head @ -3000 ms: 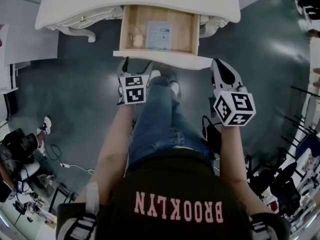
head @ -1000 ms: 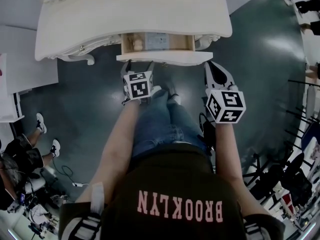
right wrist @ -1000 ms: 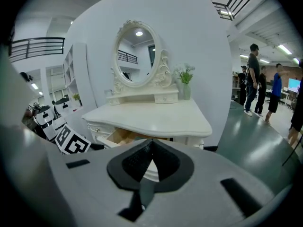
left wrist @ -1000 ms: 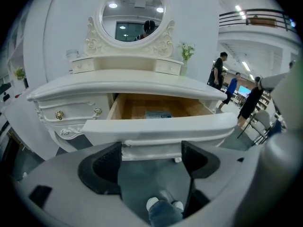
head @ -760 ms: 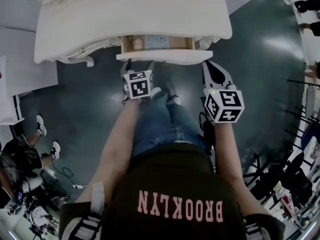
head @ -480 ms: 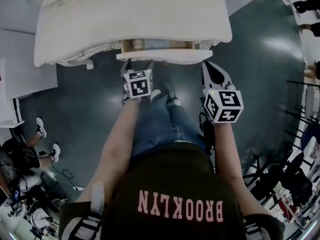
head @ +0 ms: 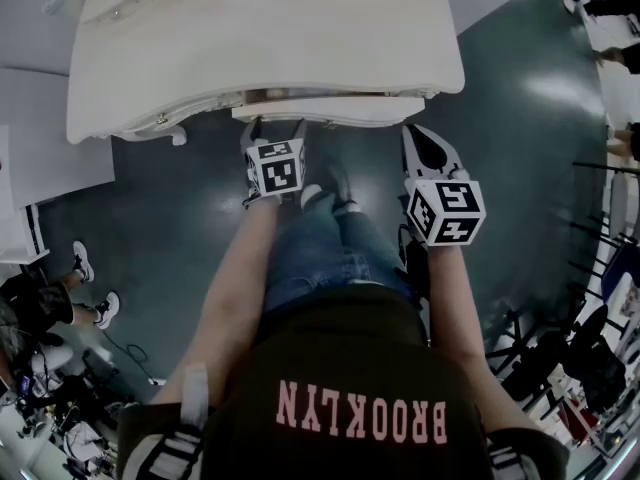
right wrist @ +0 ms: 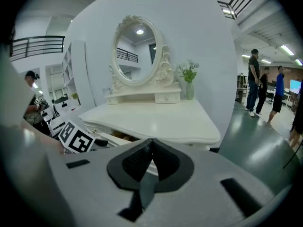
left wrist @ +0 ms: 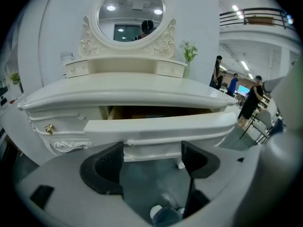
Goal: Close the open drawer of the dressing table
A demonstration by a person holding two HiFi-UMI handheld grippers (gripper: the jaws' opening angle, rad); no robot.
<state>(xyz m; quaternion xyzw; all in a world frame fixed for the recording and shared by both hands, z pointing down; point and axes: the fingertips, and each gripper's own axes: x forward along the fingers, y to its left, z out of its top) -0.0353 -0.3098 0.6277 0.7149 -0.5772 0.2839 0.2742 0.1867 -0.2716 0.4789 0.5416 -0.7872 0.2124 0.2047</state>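
a dark green floor [head: 180, 198] spreads under a white dressing table [head: 270, 38], which fills the head view at 12 o'clock. behind its top stand an oval mirror [left wrist: 131, 14] and, at 2 o'clock of the mirror's base, a small vase of flowers [left wrist: 188, 56]. the drawer [head: 330, 111] sits under the tabletop's near edge, almost pushed in. the left gripper view shows only a narrow dark slot of wood above the drawer's white front [left wrist: 161, 126].

the left gripper [head: 275, 126], at 11 o'clock of the person's jeans [head: 310, 258], has its jaws spread wide with nothing between them [left wrist: 152, 150]. its tips are right at the left part of the drawer front, though contact cannot be made out. the right gripper [head: 412, 133], at 1 o'clock, has its jaws pressed together on nothing [right wrist: 150, 155]. it points at the drawer's right end, just beside it.
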